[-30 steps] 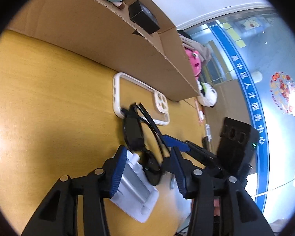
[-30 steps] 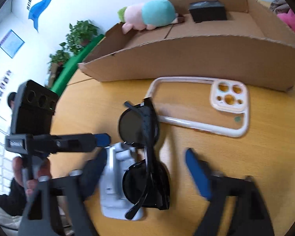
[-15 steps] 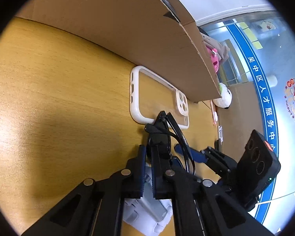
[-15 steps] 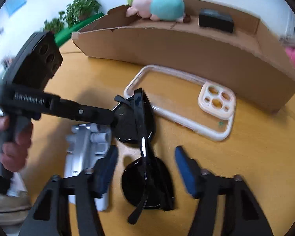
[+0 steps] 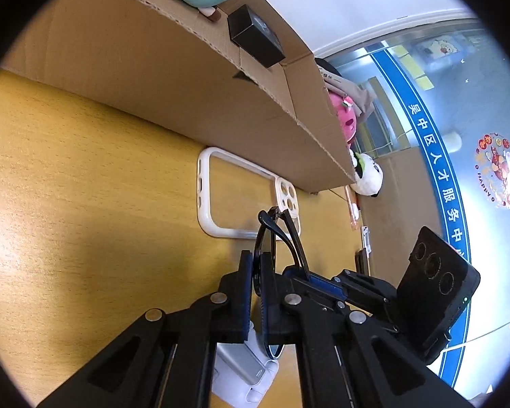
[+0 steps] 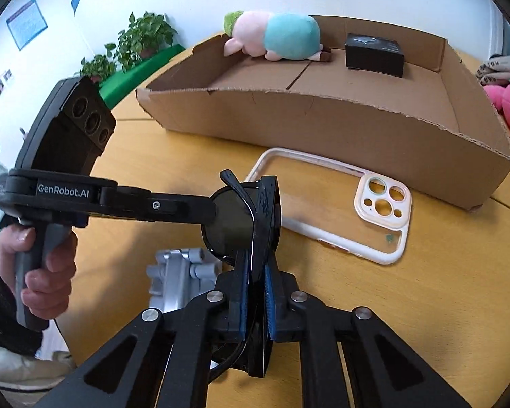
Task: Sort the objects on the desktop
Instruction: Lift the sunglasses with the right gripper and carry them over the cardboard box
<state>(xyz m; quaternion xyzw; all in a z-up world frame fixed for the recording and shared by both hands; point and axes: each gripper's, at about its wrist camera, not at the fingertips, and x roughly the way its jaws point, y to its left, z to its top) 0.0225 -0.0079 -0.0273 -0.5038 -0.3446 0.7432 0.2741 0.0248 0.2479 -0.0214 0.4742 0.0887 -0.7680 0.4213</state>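
Black sunglasses (image 6: 233, 224) hang folded above the yellow table, held from two sides. My right gripper (image 6: 255, 272) is shut on one lens and the frame. My left gripper (image 5: 256, 272) is shut on the other lens, and in the right wrist view the left gripper (image 6: 209, 209) comes in from the left, held by a hand (image 6: 40, 272). In the left wrist view the sunglasses (image 5: 272, 238) stick up between the pads, with the right gripper (image 5: 299, 273) beside them. A white phone case (image 6: 340, 210) lies flat behind, in front of the cardboard box (image 6: 323, 119).
The box holds a pink and teal plush toy (image 6: 275, 37) and a small black box (image 6: 374, 54). A silver and white device (image 6: 176, 278) lies on the table under the glasses. Pink plush toys (image 6: 506, 102) sit beyond the box's right end. Potted plants (image 6: 142, 40) stand behind.
Both grippers have closed on the sunglasses, the left first. The glasses, which lay across the silver device, now hang above the table between the two grippers.
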